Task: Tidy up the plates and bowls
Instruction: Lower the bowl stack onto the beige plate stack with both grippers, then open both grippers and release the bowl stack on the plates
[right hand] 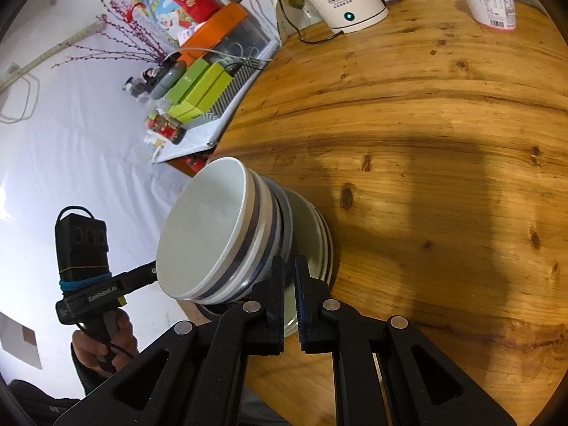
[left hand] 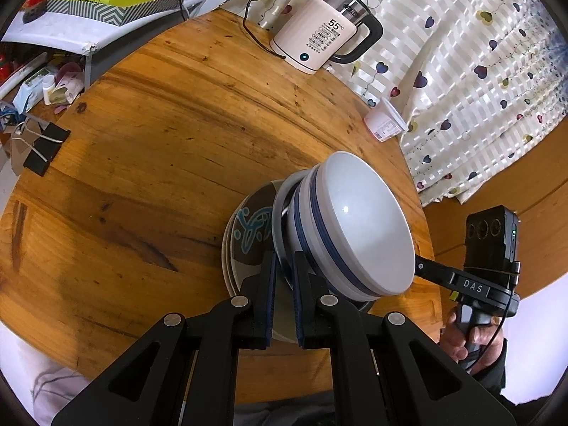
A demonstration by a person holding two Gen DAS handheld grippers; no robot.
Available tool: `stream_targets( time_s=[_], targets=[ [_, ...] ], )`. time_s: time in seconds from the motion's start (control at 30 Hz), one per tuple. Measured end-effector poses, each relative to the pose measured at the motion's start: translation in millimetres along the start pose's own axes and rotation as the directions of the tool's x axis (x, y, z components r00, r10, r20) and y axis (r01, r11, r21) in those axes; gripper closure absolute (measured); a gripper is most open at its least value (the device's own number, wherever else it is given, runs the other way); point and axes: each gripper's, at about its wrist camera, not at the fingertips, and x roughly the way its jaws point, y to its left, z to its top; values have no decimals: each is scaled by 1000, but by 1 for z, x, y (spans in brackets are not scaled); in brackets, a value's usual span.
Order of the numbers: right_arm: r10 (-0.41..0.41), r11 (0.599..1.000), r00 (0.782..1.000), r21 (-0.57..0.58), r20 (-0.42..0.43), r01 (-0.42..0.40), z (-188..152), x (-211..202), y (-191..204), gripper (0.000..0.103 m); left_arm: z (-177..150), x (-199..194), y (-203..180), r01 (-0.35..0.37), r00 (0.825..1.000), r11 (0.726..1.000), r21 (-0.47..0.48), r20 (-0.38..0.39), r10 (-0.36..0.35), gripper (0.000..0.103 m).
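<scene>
The plate stack [left hand: 245, 245] bearing nested bowls [left hand: 358, 227] is clamped at opposite rims by left tongs [left hand: 284, 266] and right tongs [right hand: 289, 269] on the tabletop [left hand: 159, 142].

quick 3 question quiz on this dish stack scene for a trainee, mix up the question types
1. True or false: both grippers are clamped on rims in the dish stack.
2. Which dish sits on top? A) white bowl with blue stripes B) brown patterned plate C) steel pot
3. Fill in: the kettle's display reads ___.

Key
1. True: left gripper and right gripper each pinch a plate edge.
2. A, the striped bowl.
3. 55, on the kettle.
</scene>
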Motion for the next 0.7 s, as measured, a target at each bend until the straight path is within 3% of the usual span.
stream_targets(
  time_s=[0.23,0.53,0.7],
  targets=[
    [-6,1000,1000,-14,27,7,-6,-14,3,92,-5,-9,-6,-72,997,997,31,39,71,93],
    [-32,997,998,-74,54,36,-18,-26,20,73,-16,-25,-27,-169,980,980,102,123,156,92],
    [-56,992,997,-111,58,62,-26,-29,32,61,-22,-29,-37,-203,972,970,135,147,183,87]
  ],
)
